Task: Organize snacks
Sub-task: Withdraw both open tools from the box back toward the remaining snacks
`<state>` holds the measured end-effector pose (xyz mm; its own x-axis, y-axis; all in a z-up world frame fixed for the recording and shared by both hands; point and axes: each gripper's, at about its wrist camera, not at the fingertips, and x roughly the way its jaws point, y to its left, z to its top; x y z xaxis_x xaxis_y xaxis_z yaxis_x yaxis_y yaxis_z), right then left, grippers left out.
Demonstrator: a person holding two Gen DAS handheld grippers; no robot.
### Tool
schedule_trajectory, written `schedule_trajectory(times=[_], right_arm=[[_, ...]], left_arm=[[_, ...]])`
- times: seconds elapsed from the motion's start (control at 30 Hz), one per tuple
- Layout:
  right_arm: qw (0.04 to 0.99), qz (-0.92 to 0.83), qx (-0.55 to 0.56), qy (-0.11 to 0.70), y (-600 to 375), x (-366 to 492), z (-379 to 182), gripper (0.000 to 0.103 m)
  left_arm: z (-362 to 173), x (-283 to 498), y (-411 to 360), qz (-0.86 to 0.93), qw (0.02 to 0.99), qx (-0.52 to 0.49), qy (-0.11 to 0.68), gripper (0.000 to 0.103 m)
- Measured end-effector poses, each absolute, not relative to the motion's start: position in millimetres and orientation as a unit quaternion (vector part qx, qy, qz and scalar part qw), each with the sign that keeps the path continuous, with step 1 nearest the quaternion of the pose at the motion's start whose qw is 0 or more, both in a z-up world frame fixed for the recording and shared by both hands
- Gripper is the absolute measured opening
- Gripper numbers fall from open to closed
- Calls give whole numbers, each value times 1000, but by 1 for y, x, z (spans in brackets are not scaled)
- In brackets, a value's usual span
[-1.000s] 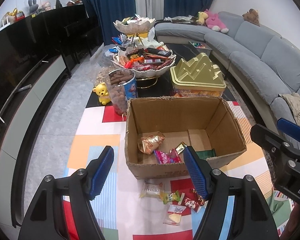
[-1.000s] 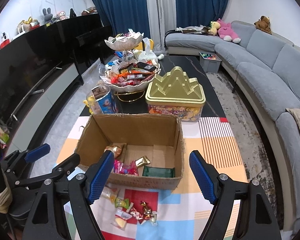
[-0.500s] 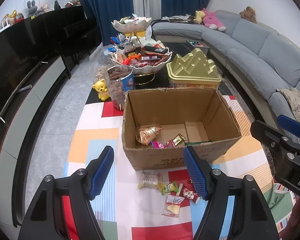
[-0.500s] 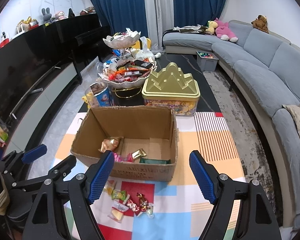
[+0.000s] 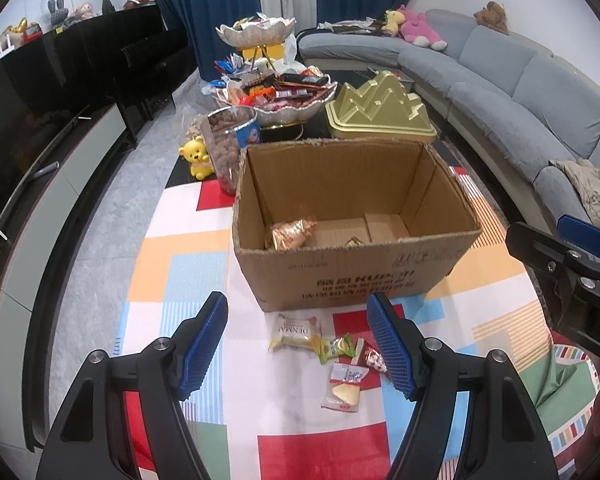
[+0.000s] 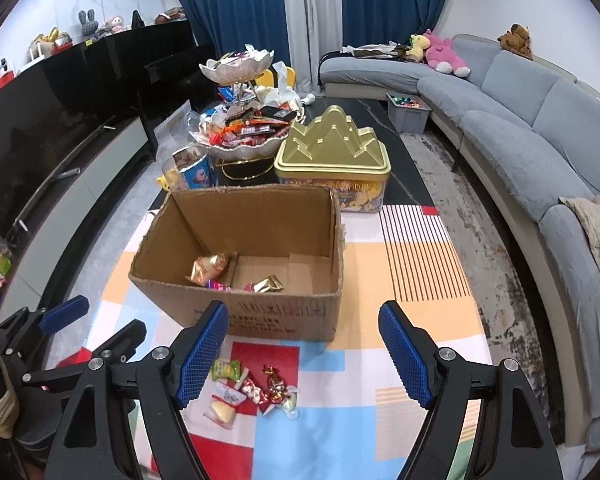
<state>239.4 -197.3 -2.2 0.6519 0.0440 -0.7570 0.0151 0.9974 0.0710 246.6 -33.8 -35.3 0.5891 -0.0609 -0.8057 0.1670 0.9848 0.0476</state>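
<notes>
An open cardboard box (image 5: 352, 276) (image 6: 260, 312) stands on the colourful tablecloth (image 5: 180, 256). Inside lie a gold-orange snack bag (image 5: 290, 232) (image 6: 210, 266) and a few small wrapped sweets (image 6: 268, 284). In front of the box lie several loose snacks: a white-and-yellow packet (image 5: 296, 334), a green sweet (image 5: 336, 346) (image 6: 226, 370), a clear packet with a yellow wedge (image 5: 342, 388) (image 6: 222, 404), and red foil sweets (image 6: 274, 386). My left gripper (image 5: 298, 348) is open and empty above the loose snacks. My right gripper (image 6: 304, 358) is open and empty, just right of them.
Behind the box stand a gold mountain-shaped tin (image 5: 376, 110) (image 6: 334, 152), a tiered bowl stand full of snacks (image 5: 274, 92) (image 6: 244, 132), a clear jar of brown snacks (image 5: 230, 144) and a yellow bear figure (image 5: 198, 158). A grey sofa (image 6: 540, 132) curves along the right; a black TV cabinet (image 5: 60, 120) runs along the left.
Both grippers have pulled back and lowered from the box, so it looks farther away and more of its front wall shows. Both stayed open. The snacks have not moved.
</notes>
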Motion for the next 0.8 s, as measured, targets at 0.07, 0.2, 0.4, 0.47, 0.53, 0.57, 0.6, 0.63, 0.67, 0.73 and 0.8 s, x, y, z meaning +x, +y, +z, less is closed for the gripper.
schedule_trajectory(times=[0.07, 0.2, 0.4, 0.47, 0.53, 0.57, 0.6, 0.63, 0.67, 0.73, 0.8], right_arm=[[908, 9, 33, 418, -196, 237, -5, 78], [906, 9, 30, 423, -196, 233, -13, 78], [901, 12, 26, 433, -195, 225, -27, 78], [899, 12, 26, 437, -195, 223, -32, 78], [897, 13, 24, 442, -195, 221, -38, 78], [896, 13, 24, 443, -195, 220, -40, 78], [895, 13, 24, 444, -195, 219, -42, 78], [895, 12, 23, 446, -195, 218, -44, 78], [894, 12, 23, 448, -196, 217, -46, 78], [892, 12, 22, 450, -196, 215, -50, 78], [892, 12, 20, 452, -197, 213, -54, 78]], left_arm=[[-39, 243, -34, -65, 888, 61, 451, 71], [-48, 238, -34, -66, 885, 63, 456, 71], [-59, 231, -35, -71, 881, 66, 462, 71], [-64, 228, -35, -75, 881, 65, 463, 71], [-69, 226, -36, -76, 879, 68, 465, 71], [-72, 224, -36, -78, 878, 69, 467, 71], [-74, 223, -36, -79, 877, 69, 468, 71], [-76, 222, -36, -80, 877, 70, 469, 71], [-79, 221, -37, -80, 876, 70, 470, 71], [-83, 218, -37, -81, 876, 73, 470, 71], [-86, 216, -38, -83, 875, 75, 470, 71]])
